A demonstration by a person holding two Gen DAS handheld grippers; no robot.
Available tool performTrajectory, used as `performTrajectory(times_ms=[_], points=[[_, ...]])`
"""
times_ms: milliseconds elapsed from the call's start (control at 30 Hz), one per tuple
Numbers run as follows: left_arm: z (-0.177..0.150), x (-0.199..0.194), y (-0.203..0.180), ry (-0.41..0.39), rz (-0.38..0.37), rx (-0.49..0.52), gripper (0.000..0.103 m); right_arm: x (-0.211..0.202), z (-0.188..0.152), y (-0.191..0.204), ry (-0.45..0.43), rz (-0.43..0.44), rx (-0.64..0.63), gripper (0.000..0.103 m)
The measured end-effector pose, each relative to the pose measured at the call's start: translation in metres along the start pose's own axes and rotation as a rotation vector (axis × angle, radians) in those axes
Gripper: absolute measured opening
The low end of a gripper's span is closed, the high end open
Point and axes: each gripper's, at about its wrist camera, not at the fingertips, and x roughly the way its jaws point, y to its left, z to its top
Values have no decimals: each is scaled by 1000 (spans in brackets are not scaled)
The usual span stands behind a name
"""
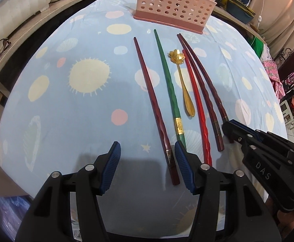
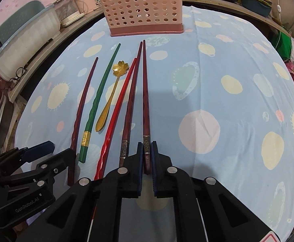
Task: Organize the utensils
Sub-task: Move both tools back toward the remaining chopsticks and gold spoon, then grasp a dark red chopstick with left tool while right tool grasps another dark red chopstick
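Five chopsticks (image 2: 144, 92) side by side on tablecloth (image 2: 237, 64), spoon (image 2: 111, 92) among them, basket (image 2: 140, 8) behind.

Green chopstick (image 1: 167, 80), gold spoon (image 1: 182, 76), pink basket (image 1: 173, 6).

Black tongs (image 2: 147, 161), ribbed blue pads (image 1: 111, 159), silver screws.

Right tongs (image 2: 147, 157) pinched shut and angled downward, left tongs (image 1: 147, 161) gaping alongside, likewise tilted down.
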Motion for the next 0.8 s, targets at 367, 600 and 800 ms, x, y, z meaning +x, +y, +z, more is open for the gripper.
performTrajectory(times_ms=[367, 600, 800], points=[[-8, -2, 2, -2, 2, 4, 50, -2, -4, -5, -1, 3, 8, 7], [-16, -6, 5, -4, -14, 4, 34, -3, -7, -6, 1, 6, 13, 7], [-16, -6, 10, 7, -56, -17, 8, -4, -8, -6, 1, 8, 14, 7]])
